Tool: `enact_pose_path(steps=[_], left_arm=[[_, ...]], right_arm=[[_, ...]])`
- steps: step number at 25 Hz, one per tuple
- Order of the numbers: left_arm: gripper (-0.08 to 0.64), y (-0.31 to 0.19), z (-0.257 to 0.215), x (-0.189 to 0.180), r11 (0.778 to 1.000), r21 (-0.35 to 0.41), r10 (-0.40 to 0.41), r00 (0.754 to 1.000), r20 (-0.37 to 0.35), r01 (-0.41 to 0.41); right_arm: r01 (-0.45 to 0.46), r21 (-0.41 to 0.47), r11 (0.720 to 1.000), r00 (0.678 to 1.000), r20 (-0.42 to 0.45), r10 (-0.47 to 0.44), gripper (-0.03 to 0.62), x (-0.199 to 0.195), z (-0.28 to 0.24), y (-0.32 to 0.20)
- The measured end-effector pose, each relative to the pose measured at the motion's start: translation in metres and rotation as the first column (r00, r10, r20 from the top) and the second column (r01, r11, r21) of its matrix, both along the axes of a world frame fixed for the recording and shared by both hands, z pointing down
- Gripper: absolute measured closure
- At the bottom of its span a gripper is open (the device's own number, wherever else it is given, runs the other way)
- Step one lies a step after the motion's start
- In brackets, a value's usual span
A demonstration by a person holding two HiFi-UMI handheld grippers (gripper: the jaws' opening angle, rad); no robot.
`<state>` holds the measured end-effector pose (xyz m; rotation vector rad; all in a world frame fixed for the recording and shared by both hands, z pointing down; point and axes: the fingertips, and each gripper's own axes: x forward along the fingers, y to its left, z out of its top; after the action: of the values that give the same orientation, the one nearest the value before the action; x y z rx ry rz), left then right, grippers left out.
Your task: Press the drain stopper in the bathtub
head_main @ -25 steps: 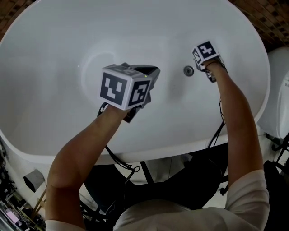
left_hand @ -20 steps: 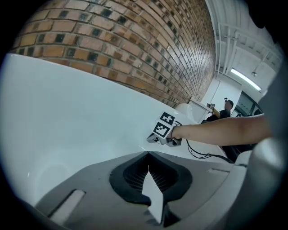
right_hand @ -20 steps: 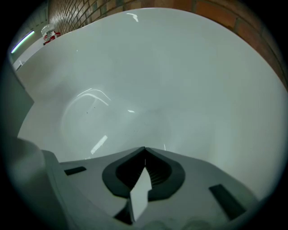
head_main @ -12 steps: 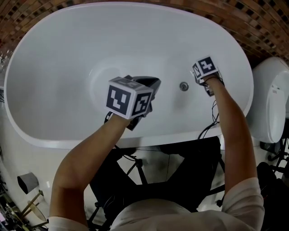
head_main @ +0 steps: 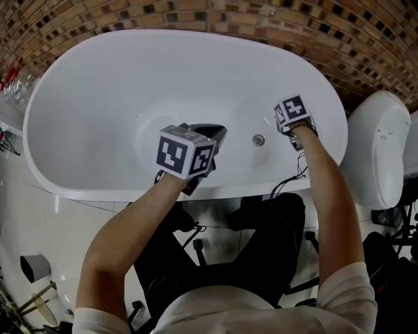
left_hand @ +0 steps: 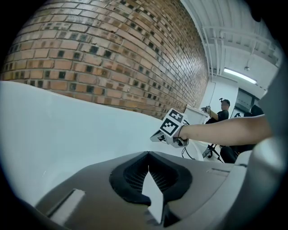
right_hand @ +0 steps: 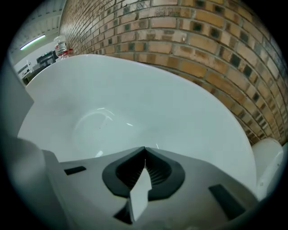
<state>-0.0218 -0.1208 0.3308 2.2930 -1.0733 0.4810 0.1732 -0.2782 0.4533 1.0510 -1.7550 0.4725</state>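
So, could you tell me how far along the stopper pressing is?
Done: nothing evident; whether the small round metal drain stopper is down cannot be told. In hand: the right hand-held gripper, shut, empty, hangs beside it. Left to do: pressing it. The left hand-held gripper hovers shut over the white oval bathtub.

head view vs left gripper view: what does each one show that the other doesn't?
Head view only: the drain stopper on the tub floor, and the person's left forearm.
Left gripper view only: the left gripper with its jaws together and nothing between them, a ceiling light, and a bystander far behind.
Both: the white bathtub, the brick wall and the right gripper over the tub.
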Motion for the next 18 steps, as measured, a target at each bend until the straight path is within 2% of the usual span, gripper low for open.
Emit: enact_pose_path(steps=[8,18], left_arm=[[0.555,0.027,-0.020,0.002,0.999,0.043,-0.029,0.999,-0.030,0.030],[0.555,0.054,-0.041,-0.006,0.994,0.095,-0.047,0.998,-0.050,0.052]], right_arm=[[0.022,0.071,0.997,0.999,0.033,-0.024,0.577,-0.007,-0.043,0.023],[0.010,0.109,0.994,0.999,0.043,-0.015,0.577,-0.004,-0.077,0.050]])
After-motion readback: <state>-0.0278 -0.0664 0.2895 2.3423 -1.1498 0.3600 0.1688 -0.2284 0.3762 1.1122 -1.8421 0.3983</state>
